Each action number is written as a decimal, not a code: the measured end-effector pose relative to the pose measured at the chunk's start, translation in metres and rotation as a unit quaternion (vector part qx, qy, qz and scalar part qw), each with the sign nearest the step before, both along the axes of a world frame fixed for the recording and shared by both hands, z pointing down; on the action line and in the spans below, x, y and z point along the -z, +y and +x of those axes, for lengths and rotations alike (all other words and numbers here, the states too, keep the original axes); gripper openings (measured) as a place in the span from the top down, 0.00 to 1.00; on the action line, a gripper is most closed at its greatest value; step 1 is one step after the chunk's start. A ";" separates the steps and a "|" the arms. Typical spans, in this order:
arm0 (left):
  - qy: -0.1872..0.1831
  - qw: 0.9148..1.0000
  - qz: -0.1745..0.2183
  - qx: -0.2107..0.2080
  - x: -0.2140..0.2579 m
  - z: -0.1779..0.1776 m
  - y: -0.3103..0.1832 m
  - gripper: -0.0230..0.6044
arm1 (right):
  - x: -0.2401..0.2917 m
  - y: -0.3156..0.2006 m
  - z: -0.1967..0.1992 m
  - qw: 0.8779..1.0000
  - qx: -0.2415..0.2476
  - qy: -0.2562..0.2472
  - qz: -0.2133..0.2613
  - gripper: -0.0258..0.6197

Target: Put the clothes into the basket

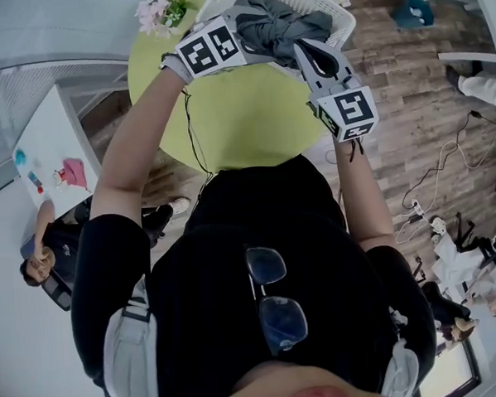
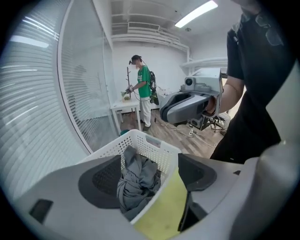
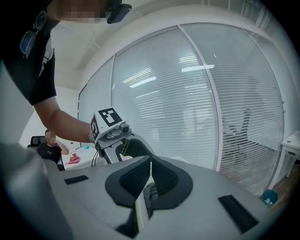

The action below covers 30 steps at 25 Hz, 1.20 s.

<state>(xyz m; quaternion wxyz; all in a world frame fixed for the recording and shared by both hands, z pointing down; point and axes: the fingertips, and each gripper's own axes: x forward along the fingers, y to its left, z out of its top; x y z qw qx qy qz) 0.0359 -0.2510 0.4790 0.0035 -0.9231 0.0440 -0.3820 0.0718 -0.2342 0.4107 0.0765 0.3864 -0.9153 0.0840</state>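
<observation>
The left gripper (image 2: 150, 174) has its jaws spread wide apart, holding nothing. Seen between them is a crumpled gray garment (image 2: 136, 183), which lies inside the white perforated laundry basket (image 2: 146, 137), bunched against the near wall. The basket stands on a round lime-green table (image 1: 244, 123), at its far edge, with a small bunch of pink flowers (image 1: 162, 9) just beside it.

The right gripper (image 3: 146, 180) hangs near the basket's right side, apart from the cloth. Its jaws are drawn together, with only a thin slit between the pads and nothing gripped.

Beyond the basket, a person in a green shirt (image 2: 143, 86) stands at a white desk (image 2: 125, 107) on the wood floor.
</observation>
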 end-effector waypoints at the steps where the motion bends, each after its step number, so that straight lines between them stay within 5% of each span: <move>1: 0.011 1.000 0.003 0.012 0.007 -0.004 0.007 0.35 | 0.003 0.004 -0.004 1.000 0.008 0.000 0.003 0.92; 8: 0.113 0.985 0.030 0.124 0.052 -0.032 0.053 0.55 | 0.023 0.039 -0.038 0.998 0.060 -0.009 0.018 0.92; 20: 0.230 0.926 0.102 0.281 0.112 -0.081 0.123 0.90 | 0.065 0.104 -0.085 0.986 0.154 -0.051 0.031 0.92; 24: 0.265 0.904 0.107 0.317 0.125 -0.097 0.140 0.95 | 0.070 0.121 -0.100 0.980 0.188 -0.053 0.031 0.92; 30: 0.272 0.888 0.145 0.342 0.133 -0.114 0.158 0.95 | 0.069 0.136 -0.118 0.972 0.223 -0.063 0.035 0.92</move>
